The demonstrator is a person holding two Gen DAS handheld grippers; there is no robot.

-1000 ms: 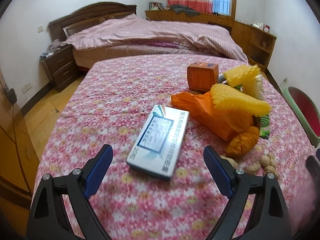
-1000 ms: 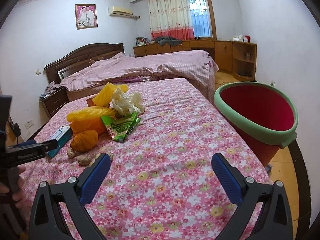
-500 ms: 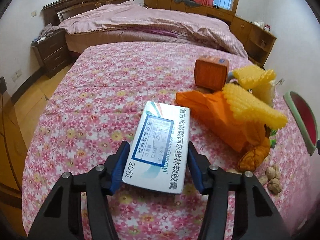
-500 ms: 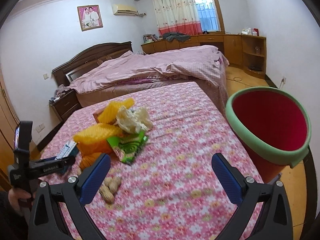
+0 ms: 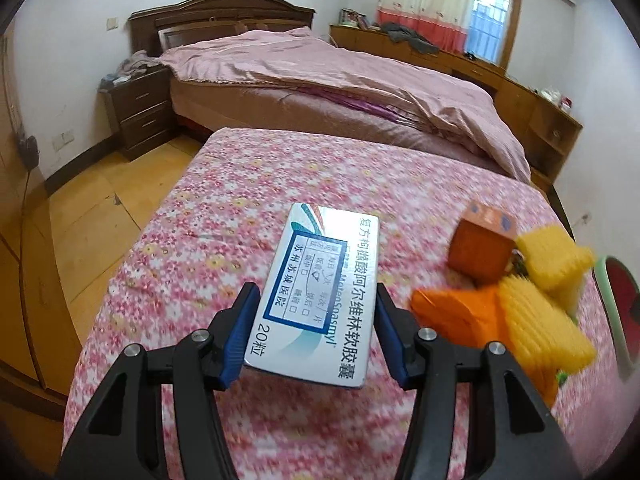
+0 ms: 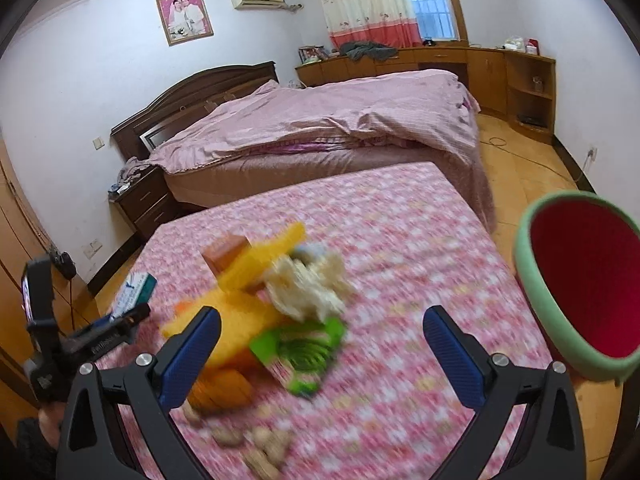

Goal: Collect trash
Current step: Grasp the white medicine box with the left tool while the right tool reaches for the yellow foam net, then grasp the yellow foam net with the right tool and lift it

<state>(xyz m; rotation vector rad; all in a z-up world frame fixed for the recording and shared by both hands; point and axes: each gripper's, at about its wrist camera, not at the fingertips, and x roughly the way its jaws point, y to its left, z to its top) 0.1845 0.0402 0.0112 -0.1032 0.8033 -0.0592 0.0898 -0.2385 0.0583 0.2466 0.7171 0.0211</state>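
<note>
**Medicine box clamped, trash pile all smeared**

The white medicine box (image 5: pixel 324 304) sits squarely between the left gripper (image 5: pixel 314 334) fingers, both blue pads pressing its long edges, near end at the pads and the rest sticking out forward over the floral bedspread (image 5: pixel 224 248). The jaws have just closed onto it. Whether it's lifted clear of the cloth is hard to tell.

Off to the right of those fingers the pile is blurry: an orange box (image 5: pixel 480 246), yellow foam netting (image 5: pixel 540 320) and an orange bag (image 5: pixel 460 316). The red bin (image 5: pixel 618 300) is cut off at the frame edge.

The right gripper (image 6: pixel 320 352) is spread wide, empty, with the smeared pile, a green packet (image 6: pixel 302 354) and nuts (image 6: pixel 264 440) between and below its fingers.
</note>
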